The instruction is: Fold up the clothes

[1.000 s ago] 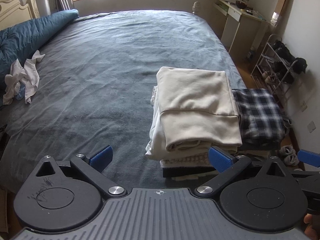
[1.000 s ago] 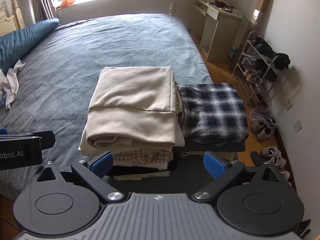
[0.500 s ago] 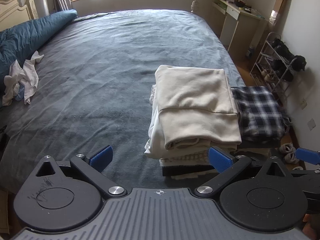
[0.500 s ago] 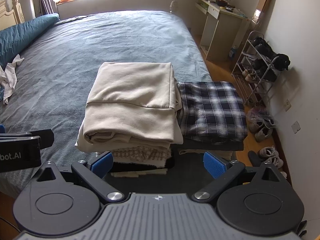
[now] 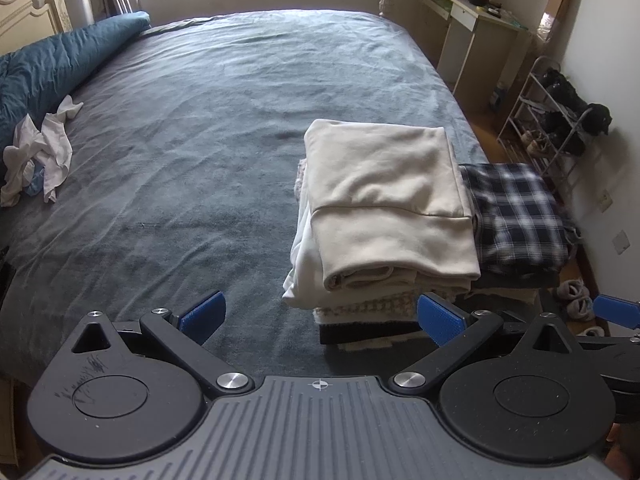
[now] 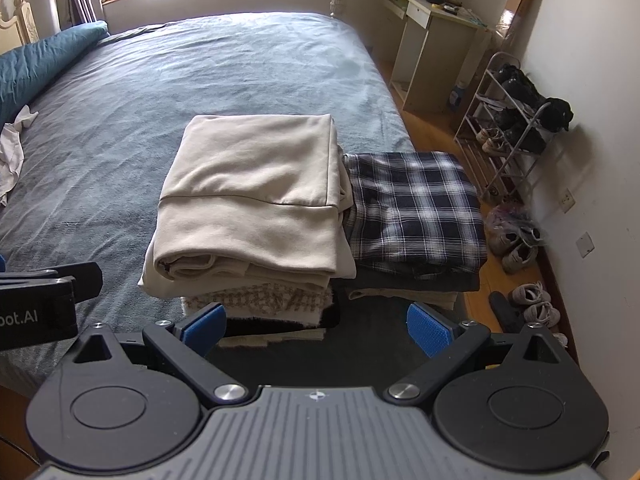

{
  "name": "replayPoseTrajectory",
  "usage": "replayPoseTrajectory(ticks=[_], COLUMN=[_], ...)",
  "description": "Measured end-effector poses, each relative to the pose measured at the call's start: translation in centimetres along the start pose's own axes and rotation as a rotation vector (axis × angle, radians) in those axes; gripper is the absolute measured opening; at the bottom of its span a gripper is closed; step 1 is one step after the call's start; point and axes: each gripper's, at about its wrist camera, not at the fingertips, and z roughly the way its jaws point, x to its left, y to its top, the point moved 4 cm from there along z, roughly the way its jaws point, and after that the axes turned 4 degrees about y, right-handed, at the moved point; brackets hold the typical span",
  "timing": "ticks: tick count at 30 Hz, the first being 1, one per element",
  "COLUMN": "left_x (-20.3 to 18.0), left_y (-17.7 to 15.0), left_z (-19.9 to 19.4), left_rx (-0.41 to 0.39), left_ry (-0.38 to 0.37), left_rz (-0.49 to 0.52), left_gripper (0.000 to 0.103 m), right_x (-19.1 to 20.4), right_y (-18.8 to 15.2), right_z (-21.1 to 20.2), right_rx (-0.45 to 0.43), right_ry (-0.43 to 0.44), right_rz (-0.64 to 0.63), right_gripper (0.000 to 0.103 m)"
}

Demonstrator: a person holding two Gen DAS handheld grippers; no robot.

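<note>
Left wrist view looks down the length of the bed [image 5: 248, 128], whose grey-blue cover lies mostly bare. The left gripper [image 5: 320, 316] hangs above the near edge with its blue fingers [image 5: 202, 316] spread wide and nothing between them. The right gripper [image 6: 316, 326] hovers at the bed's near right corner, likewise released and empty.

Two piles sit at that near right corner. The cream garment [image 6: 256, 196] tops the taller stack [image 5: 372, 292], its folded edge facing the grippers, with white, houndstooth and dark layers under it. Touching its right side is a lower pile topped by the plaid shirt [image 6: 412, 208], right along the bed's right edge. Stacking them here likely keeps finished pieces out of the way and leaves the middle of the bed free as a folding surface.

Clothes not yet folded remain: a crumpled white garment [image 5: 38, 156] lies at the far left edge, beside the blue duvet [image 5: 60, 64] and well apart from the piles. That is probably the next piece to fetch.

Compared with a second ago, both views show the piles slightly farther off and more of the near edge, so the grippers have drawn back a little. The fingers were already spread then, and the clothes have not shifted.
</note>
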Motion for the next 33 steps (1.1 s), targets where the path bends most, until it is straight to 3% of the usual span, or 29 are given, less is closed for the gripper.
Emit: replayPoseTrajectory(ticks=[33], left_x=[-0.57], left_y=[0.26], left_z=[0.42], left_rx=[0.002], left_ry=[0.01], left_rz=[0.008], left_gripper=[0.103], right_x=[-0.08], right_y=[0.36], right_z=[0.69], right_rx=[0.015], right_ry=[-0.014], right_rz=[-0.014], right_gripper=[0.1])
